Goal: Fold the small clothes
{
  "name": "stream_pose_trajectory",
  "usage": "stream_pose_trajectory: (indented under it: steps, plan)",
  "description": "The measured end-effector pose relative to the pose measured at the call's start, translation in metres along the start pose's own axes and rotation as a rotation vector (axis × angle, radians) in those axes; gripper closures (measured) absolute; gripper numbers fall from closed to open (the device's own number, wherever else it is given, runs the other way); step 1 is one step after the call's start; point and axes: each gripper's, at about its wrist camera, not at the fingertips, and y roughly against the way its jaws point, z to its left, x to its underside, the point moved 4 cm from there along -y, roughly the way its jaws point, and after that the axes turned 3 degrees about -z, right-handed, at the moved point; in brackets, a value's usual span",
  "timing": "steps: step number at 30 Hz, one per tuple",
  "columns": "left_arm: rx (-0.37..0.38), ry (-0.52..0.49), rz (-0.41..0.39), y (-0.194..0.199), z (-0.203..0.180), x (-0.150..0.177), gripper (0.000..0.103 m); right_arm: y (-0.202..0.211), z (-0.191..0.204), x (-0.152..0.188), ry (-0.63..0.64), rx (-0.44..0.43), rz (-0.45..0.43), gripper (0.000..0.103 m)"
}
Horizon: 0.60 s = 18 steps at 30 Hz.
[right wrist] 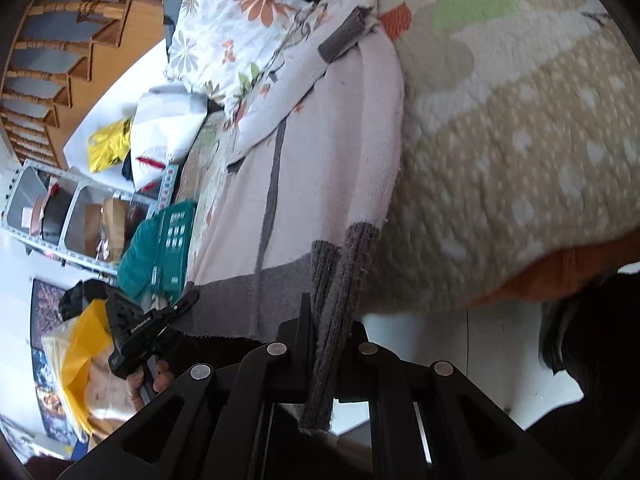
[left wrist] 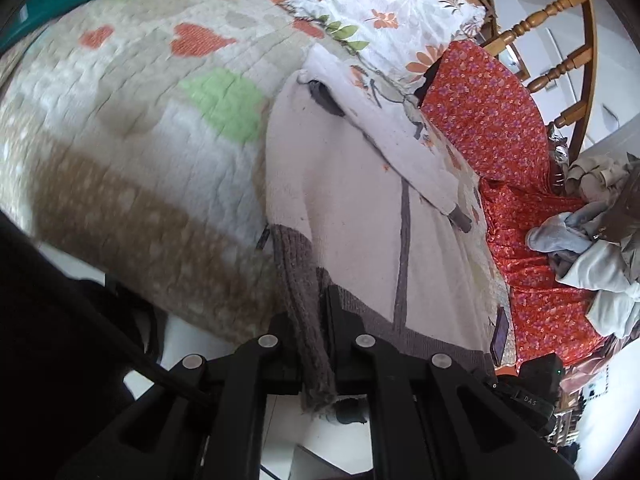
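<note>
From my left camera I see the left gripper [left wrist: 316, 344] closed tight on the grey ribbed hem of the sweater [left wrist: 352, 216]. The hem passes between the two fingers and its frayed end hangs below them, at 6 o'clock in the picture. The sweater is pale pink with a thin grey stripe, and it lies flat on the quilt [left wrist: 132, 128], going up from the gripper toward 12 o'clock. One sleeve is folded across the body, its grey cuff near 3 o'clock.

In the right camera the right gripper [right wrist: 326, 340] is also clamped on the grey hem — on the other corner, I think, though the fisheye makes this hard to judge. The sweater [right wrist: 340, 128] goes up toward 12 o'clock, with the quilt [right wrist: 520, 140] at 2 o'clock. At 8 o'clock the left gripper [right wrist: 138, 330] shows, touching the hem's far corner.

A floral pillow [left wrist: 384, 12] lies beyond the collar, a red cloth [left wrist: 492, 128] at 2 o'clock, and a pile of clothes [left wrist: 596, 248] at 3 o'clock — all in the left view. A green basket [right wrist: 168, 248] sits at 9 o'clock in the right view.
</note>
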Motion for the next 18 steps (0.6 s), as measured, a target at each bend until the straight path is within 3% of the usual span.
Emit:
stream_pose_trajectory:
  steps: [3,6,10,15,18]
  plan:
    - [-0.007,0.014,-0.003,-0.007,-0.002,-0.015,0.096,-0.002,0.012,-0.018,0.033,-0.01,-0.009,0.096]
    - [0.0,-0.028,-0.036,-0.013,-0.017,-0.053,0.096,-0.005,0.039,-0.05,0.109,-0.009,-0.041,0.096]
    - [-0.011,-0.076,-0.091,-0.034,-0.04,-0.121,0.096,-0.012,0.067,-0.117,0.196,0.026,-0.12,0.096]
    - [-0.048,-0.089,-0.135,-0.089,-0.062,-0.209,0.096,-0.037,0.08,-0.202,0.183,0.047,-0.184,0.096]
    - [-0.081,-0.093,-0.137,-0.123,-0.067,-0.245,0.096,-0.065,0.076,-0.248,0.17,0.082,-0.188,0.096]
